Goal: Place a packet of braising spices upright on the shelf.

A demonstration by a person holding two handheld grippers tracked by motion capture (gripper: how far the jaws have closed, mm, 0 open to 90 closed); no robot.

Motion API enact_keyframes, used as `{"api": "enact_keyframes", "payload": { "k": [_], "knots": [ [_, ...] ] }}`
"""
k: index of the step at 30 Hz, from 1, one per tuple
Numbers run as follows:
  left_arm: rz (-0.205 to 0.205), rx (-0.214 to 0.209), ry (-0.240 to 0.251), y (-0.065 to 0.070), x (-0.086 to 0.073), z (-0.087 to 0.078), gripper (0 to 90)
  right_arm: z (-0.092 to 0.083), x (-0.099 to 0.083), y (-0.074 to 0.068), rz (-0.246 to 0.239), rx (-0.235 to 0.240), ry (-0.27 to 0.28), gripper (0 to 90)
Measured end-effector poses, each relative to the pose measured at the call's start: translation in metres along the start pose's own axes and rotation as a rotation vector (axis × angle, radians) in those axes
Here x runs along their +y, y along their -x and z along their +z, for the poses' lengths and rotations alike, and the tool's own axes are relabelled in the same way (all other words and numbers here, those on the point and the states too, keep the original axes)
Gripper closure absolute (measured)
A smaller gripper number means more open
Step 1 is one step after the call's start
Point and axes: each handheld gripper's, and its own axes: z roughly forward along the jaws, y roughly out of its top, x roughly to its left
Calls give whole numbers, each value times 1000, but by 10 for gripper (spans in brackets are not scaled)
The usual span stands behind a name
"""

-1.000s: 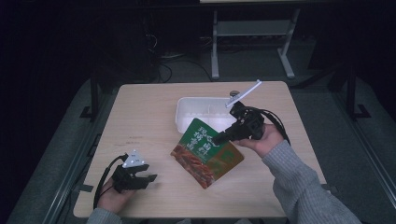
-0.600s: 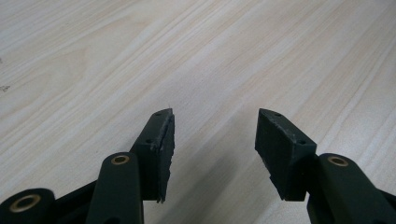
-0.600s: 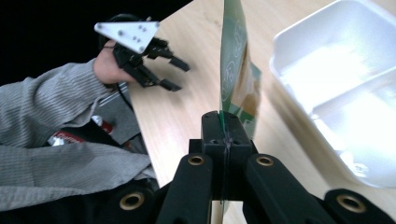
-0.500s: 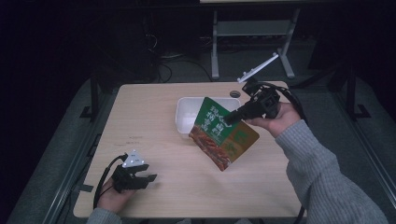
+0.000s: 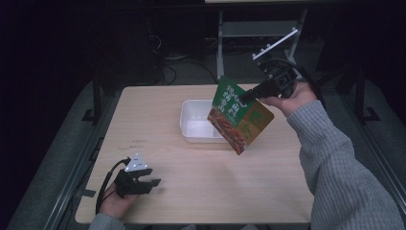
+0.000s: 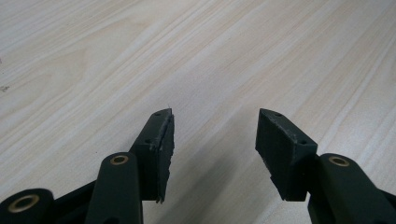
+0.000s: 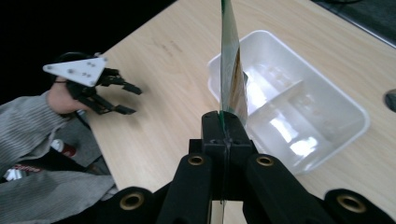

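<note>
A green and red snack bag (image 5: 238, 119) hangs tilted in the air over the right end of a white divided tray (image 5: 184, 120). My right gripper (image 5: 244, 97) is shut on the bag's upper edge. In the right gripper view the bag (image 7: 230, 74) runs edge-on up from the closed jaws of the right gripper (image 7: 223, 125), with the empty tray (image 7: 358, 116) below it. My left gripper (image 5: 154, 183) rests open at the table's near left corner. In the left gripper view the left gripper (image 6: 215, 135) has only bare wood between its jaws.
The wooden table (image 5: 158, 110) ends close to the left gripper at its near and left edges. A metal stand (image 5: 221, 38) is behind the far edge. A dark round spot (image 7: 391, 100) sits in the tabletop beyond the tray.
My right gripper has lifted the bag off the table, up and towards the far right, so it now hangs over the tray's right end. The left gripper has not moved.
</note>
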Motion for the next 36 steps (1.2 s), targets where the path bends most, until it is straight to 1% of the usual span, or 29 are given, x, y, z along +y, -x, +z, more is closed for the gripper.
{"api": "enact_keyframes", "payload": {
  "k": [3, 7, 8, 11, 14, 22, 23, 24, 25, 27, 29, 30, 36],
  "knots": [
    [0, 0, 2, 0, 0, 0, 463, -2, 7, 5, 10, -33, -4, 900],
    [1, -4, -1, -1, 0, 0, 461, -4, 15, 10, 26, -61, 0, 900],
    [1, -3, 1, 0, 0, 0, 461, -3, 20, 12, 31, -75, -1, 900],
    [1, -3, 4, 0, 0, 0, 461, -1, 24, 14, 35, -83, -4, 900],
    [0, -5, 5, 0, 0, -1, 461, 3, 29, 19, 51, -102, -12, 900],
    [-1, -6, 8, -1, 0, -1, 460, 16, 34, 39, 100, -159, -20, 900],
    [-1, -7, 8, -1, 0, -1, 460, 16, 34, 39, 100, -159, -20, 900],
    [-1, -8, 10, 0, 0, -1, 459, 18, 35, 43, 110, -174, -18, 900],
    [-1, -8, 10, 0, 0, -1, 459, 19, 35, 44, 116, -178, -19, 900],
    [1, -8, 11, 0, 0, -1, 459, 20, 36, 47, 125, -192, -16, 900],
    [1, -8, 11, 0, 0, -1, 459, 21, 36, 48, 129, -190, -15, 900],
    [2, -7, 11, 0, 0, -1, 459, 23, 36, 50, 132, -204, -18, 900],
    [4, -5, 12, 0, 0, -2, 459, 31, 38, 55, 140, -219, -28, 900]
  ]
}}
